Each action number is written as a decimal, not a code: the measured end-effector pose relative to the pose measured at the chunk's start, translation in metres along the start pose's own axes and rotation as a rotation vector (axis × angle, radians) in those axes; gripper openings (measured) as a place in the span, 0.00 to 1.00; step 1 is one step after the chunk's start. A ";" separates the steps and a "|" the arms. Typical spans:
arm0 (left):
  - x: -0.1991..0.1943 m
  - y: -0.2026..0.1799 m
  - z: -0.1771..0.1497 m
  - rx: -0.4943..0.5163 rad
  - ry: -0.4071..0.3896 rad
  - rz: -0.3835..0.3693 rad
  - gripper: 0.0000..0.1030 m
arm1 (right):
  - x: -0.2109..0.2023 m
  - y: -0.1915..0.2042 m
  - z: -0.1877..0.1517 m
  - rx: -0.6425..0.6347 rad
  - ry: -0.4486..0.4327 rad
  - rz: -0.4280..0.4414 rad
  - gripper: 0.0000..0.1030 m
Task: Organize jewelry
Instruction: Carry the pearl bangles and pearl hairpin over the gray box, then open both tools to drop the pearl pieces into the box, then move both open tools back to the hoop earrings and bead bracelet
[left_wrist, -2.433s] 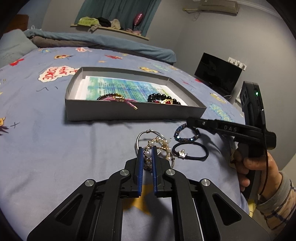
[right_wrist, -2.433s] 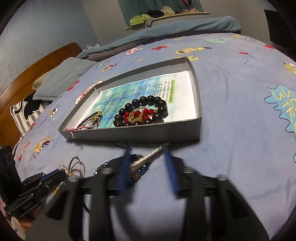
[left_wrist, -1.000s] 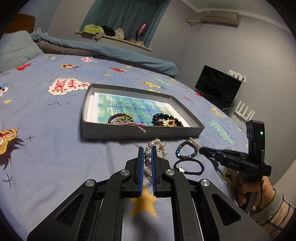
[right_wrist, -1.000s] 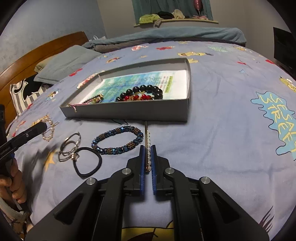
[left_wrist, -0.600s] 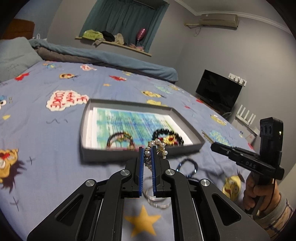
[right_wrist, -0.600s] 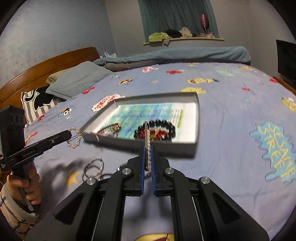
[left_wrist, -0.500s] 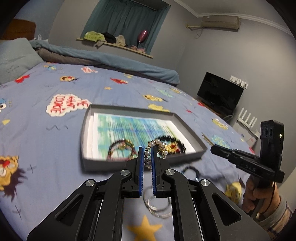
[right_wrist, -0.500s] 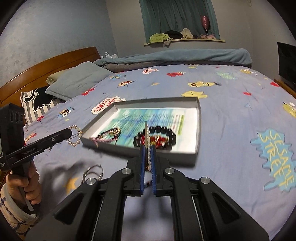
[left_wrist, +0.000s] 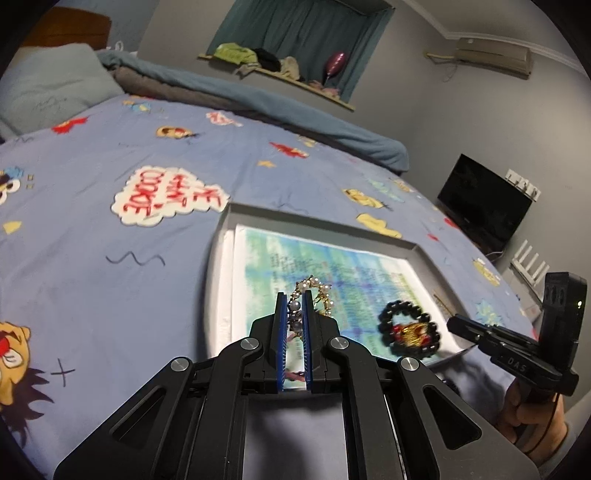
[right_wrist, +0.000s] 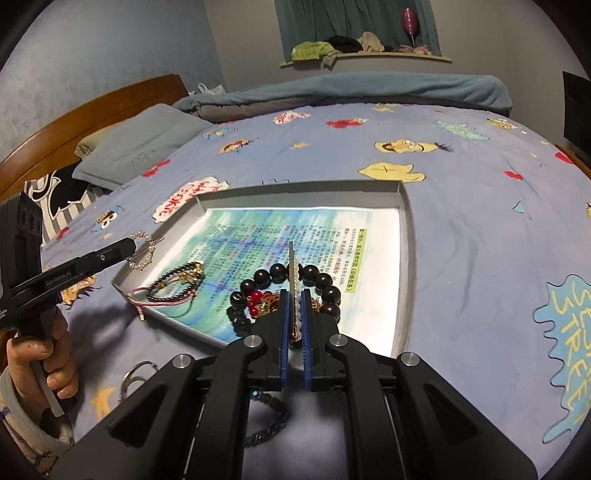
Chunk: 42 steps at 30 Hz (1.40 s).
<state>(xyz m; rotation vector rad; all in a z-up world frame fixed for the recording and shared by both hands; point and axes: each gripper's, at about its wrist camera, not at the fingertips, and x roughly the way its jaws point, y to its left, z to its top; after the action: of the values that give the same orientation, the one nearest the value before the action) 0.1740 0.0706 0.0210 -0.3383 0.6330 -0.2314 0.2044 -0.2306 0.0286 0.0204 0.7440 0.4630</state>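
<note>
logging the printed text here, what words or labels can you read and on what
"DAS": side of the right gripper
"GenRobot.AI": side of the left gripper
"SESAME STREET": print on the bedsheet
"COOKIE": upside-down sheet bubble, other words unclear
Printed sheet in the tray: too small

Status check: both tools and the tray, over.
Left tool shut on pearl hair clip, above tray edge. Right tool shut on pearl bar clip, over black bead bracelet. Nothing blocking.

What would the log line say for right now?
left gripper: shut on pearl clip | right gripper: shut on pearl bar | both over tray
</note>
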 end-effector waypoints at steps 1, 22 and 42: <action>0.004 0.002 -0.003 -0.002 0.006 -0.002 0.08 | 0.003 0.001 0.000 -0.005 0.004 -0.007 0.06; -0.024 0.002 -0.032 0.028 -0.127 -0.050 0.74 | -0.033 0.014 -0.031 -0.032 -0.133 -0.034 0.38; -0.053 -0.007 -0.071 0.051 -0.061 -0.068 0.76 | -0.060 0.024 -0.075 -0.030 -0.165 -0.009 0.48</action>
<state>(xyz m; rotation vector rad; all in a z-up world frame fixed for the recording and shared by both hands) 0.0881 0.0642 -0.0017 -0.3171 0.5548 -0.3008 0.1069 -0.2445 0.0162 0.0263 0.5750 0.4578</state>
